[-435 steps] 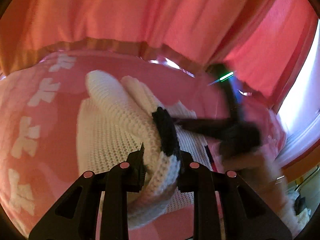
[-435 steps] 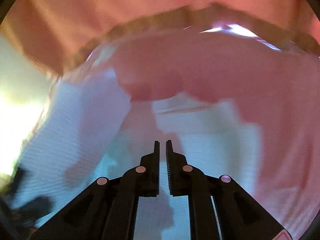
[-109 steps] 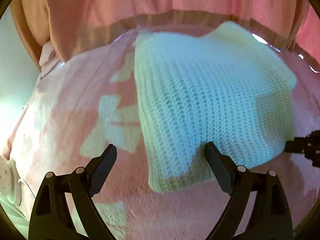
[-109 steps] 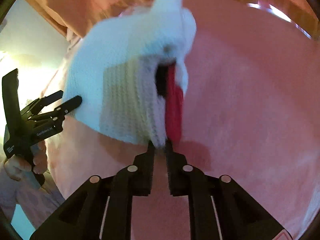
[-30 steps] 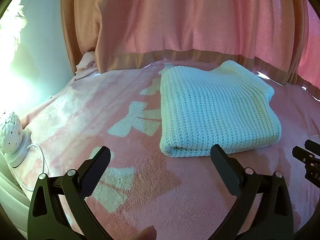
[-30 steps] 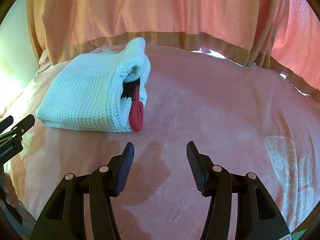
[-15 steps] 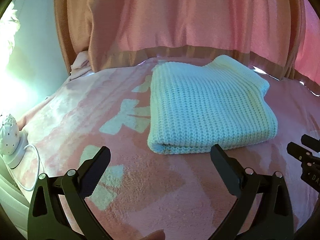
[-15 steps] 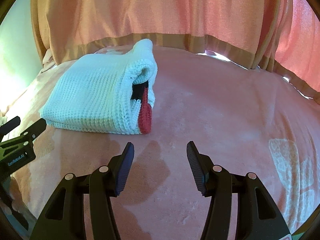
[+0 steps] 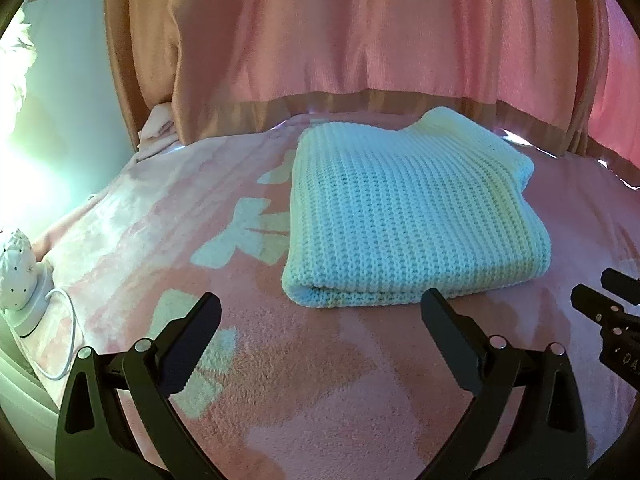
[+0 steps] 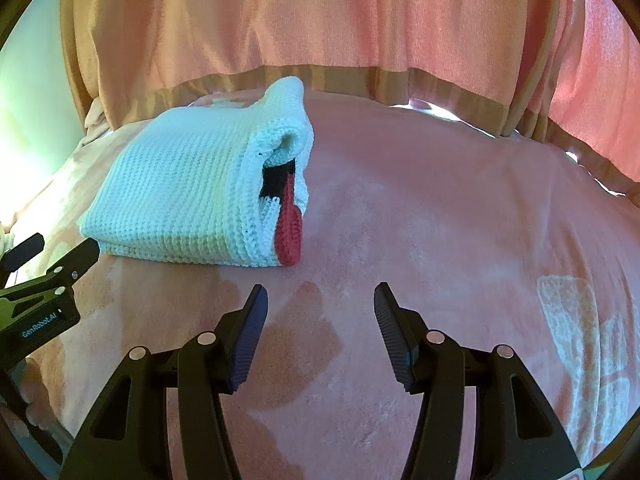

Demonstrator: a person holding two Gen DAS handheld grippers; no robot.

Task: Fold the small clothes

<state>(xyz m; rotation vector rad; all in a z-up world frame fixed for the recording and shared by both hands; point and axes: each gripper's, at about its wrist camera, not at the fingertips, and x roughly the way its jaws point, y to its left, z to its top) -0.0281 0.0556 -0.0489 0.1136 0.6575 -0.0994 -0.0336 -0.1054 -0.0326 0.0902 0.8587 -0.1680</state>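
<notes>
**Both grippers let go, sweater sits folded**

Both grippers have let go and pulled back since the earlier frames, when each one was pinching the knit. Now the white sweater [image 9: 408, 216] lies folded in a neat block on the pink blanket [image 9: 320, 380] of the bed, near the far edge, just in front of the pink curtain [image 9: 360, 40].

The left hand-held gripper [image 9: 320, 320] has its jaws spread wide, with nothing between them. It hangs just in front of the sweater's folded edge and does not touch it.

The right hand-held gripper [image 10: 320, 312] has its jaws apart too, and it holds nothing. It sits near the sweater's open side, where a bit of red [image 10: 290, 232] and black knit [image 10: 276, 184] peeks out.

A small white lamp [image 9: 18, 280] with a cord sits at the left side of the bed. White bow shapes [image 9: 240, 240] mark the blanket.
</notes>
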